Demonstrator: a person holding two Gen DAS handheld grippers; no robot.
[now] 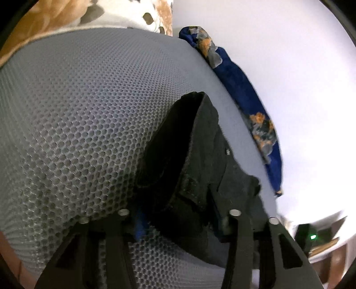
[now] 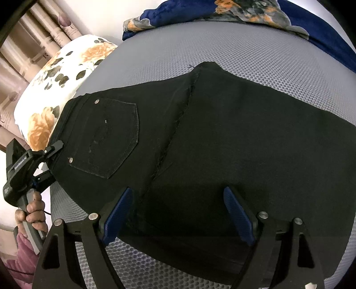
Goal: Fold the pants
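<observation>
Black pants (image 2: 211,137) lie flat on a grey mesh mattress (image 2: 200,44), back pocket up, folded lengthwise. In the right wrist view my left gripper (image 2: 50,160) sits at the waistband on the left, its jaws around the waistband edge. In the left wrist view the waistband (image 1: 189,160) bunches up between the left fingers (image 1: 180,220), which look closed on it. My right gripper (image 2: 178,213) is open, its blue pads (image 2: 118,213) spread just above the pants' near edge, below the seam.
A white pillow with orange flowers (image 2: 55,89) lies at the mattress's left end. A blue floral blanket (image 2: 244,11) lies along the far side. Curtains (image 2: 33,33) hang at the far left. A white wall (image 1: 289,66) lies beyond the mattress.
</observation>
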